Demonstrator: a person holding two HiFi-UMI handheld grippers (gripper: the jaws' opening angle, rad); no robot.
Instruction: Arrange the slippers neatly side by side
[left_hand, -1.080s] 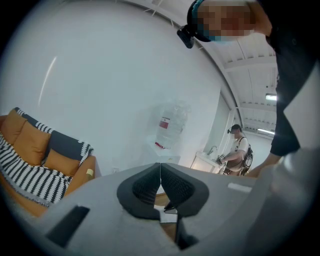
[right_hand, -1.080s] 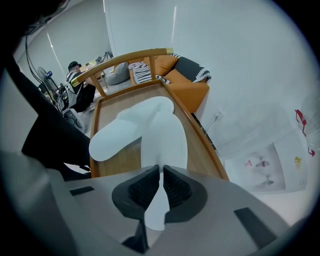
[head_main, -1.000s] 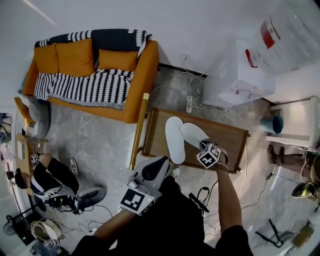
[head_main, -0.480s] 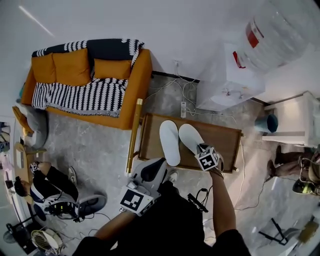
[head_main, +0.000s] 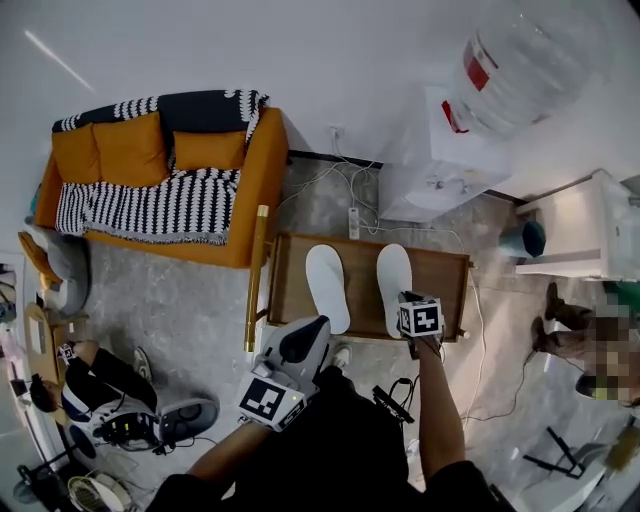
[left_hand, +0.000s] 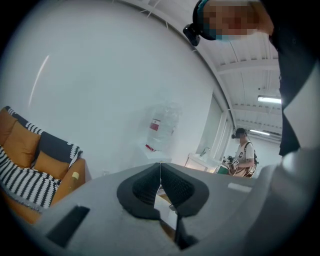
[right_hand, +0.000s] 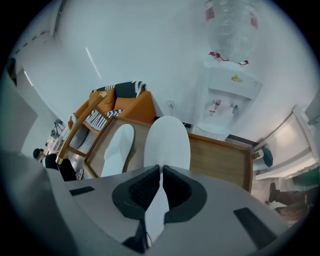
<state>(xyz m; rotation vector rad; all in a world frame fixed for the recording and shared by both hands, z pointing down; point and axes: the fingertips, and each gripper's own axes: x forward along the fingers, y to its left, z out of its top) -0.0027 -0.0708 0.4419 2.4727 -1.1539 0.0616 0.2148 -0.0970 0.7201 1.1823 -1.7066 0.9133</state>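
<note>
Your right claw (right_hand: 160, 176) grips the near end of a slipper (right_hand: 167, 137) lying ahead of it on the tabletop (right_hand: 220, 160). The other slipper (right_hand: 117, 147) lies to its left, apart. Your left claw (left_hand: 160, 176) is clenched, empty.

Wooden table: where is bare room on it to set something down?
On the wooden table, bare wood lies between the left white flat slipper and the right white flat slipper, and from the right one to the table's right rim. Left of the left slipper, only a thin strip. The right tongs crowd the right slipper's heel.
</note>
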